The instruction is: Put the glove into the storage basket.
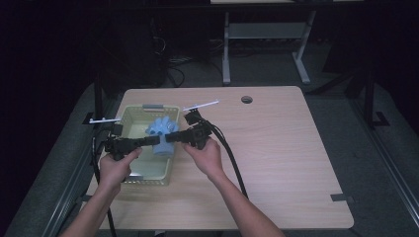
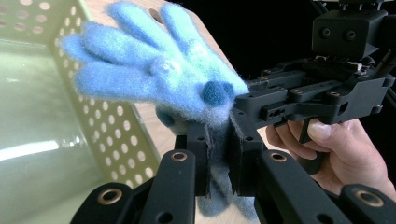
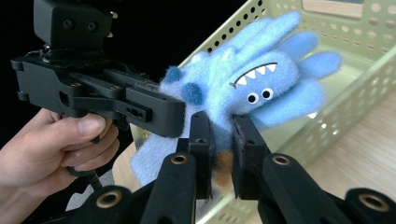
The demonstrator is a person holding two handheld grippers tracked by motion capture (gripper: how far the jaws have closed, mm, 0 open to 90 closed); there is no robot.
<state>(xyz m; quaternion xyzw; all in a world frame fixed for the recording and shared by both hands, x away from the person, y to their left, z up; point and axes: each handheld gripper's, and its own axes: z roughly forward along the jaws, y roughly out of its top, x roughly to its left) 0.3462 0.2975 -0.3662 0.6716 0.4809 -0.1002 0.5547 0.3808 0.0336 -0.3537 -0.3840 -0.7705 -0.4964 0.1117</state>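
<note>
Both grippers' fingers (image 2: 205, 154) clamp blue glove (image 2: 154, 70) btwn them.

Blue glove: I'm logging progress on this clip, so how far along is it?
Done: both grippers have closed on the fuzzy blue glove, the left gripper and right gripper each pinching its fabric. In hand: the glove hangs between them above the pale green basket. Left: whether it goes into the basket or out onto the table isn't clear.

The left gripper (image 2: 218, 158) is clamped on a fuzzy blue plush glove (image 2: 159, 70). The right gripper (image 2: 243, 109), in a hand (image 2: 336, 154), grips it too, beside a pale green perforated plastic basket (image 2: 107, 126).
</note>
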